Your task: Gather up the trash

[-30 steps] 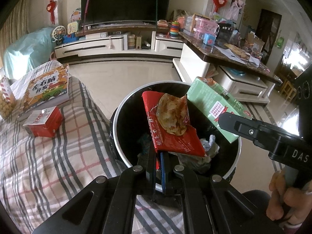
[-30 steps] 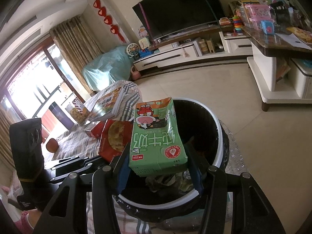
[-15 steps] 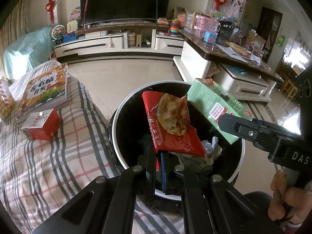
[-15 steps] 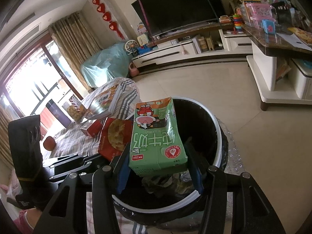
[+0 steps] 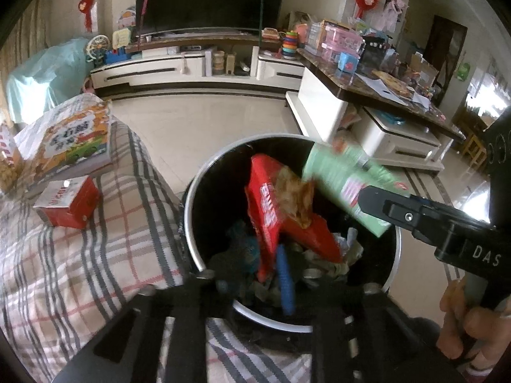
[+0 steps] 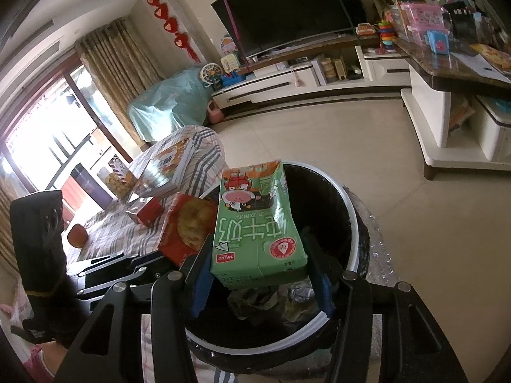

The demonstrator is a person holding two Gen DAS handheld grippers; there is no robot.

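Note:
A black bin with a white rim holds crumpled rubbish. Over it my left gripper is opening. The red snack wrapper hangs loose and blurred between its fingers and tips down into the bin. My right gripper has the green milk carton between its blue pads, tilted above the bin's near side. Its jaws are starting to open, and in the right wrist view the pads still lie against the carton's sides.
A table under a checked cloth lies left of the bin, with a picture book and a small red box on it. Tiled floor surrounds the bin. A low marble-topped table is at the right. A hand grips the right handle.
The left jaws have parted from shut, and the red wrapper has swung down toward the bin. The green carton has dipped slightly in the left wrist view. Neither hand has shifted.

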